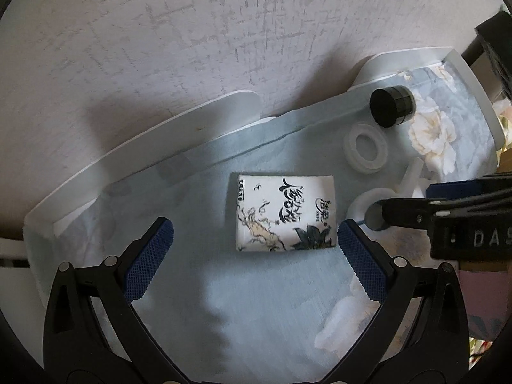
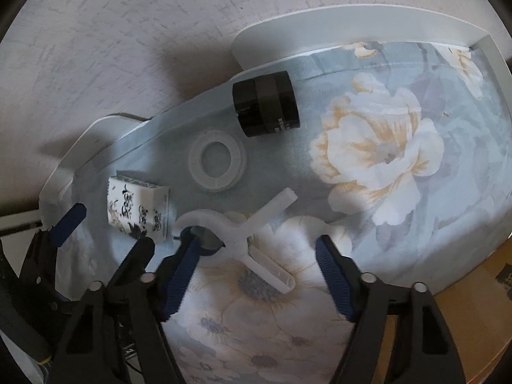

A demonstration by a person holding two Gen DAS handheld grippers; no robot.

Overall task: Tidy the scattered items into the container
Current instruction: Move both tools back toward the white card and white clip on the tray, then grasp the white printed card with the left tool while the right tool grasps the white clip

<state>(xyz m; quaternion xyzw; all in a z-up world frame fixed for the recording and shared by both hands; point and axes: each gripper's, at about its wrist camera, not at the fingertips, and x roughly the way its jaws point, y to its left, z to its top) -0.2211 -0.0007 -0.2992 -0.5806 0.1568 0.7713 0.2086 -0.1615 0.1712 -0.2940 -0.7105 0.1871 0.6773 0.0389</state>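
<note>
- The container (image 2: 492, 64) is a shallow white tray lined with a flowered cloth (image 2: 377, 147). It stands against a textured wall (image 1: 160, 48).
- Four items already lie inside it, so most of what can be seen looks tidied:
  - the tissue packet (image 1: 284, 212) lies flat near the tray's middle;
  - the black jar (image 2: 265, 107) lies on its side close to the far rim;
  - the clear ring (image 2: 217, 163) lies flat between packet and jar;
  - the white plastic clip (image 2: 243, 233) lies nearest the right gripper.
- The left gripper (image 1: 256, 252) hangs spread wide, holding nothing. The packet lies ahead between its fingers, and the right-hand pad (image 1: 361, 262) sits just beside the packet's corner; I cannot tell whether they touch.
- The right gripper (image 2: 256, 275) is also spread wide and empty. Its left finger tip (image 2: 188, 249) is at the clip's looped end, and the clip's handles lie between its fingers.
- My reading: both grippers are over items that are already within the rim, so this looks like placing or straightening rather than fetching.
- No stray item shows outside the tray in either view. Both views cover little beyond it, so what is left cannot be judged with confidence.
</note>
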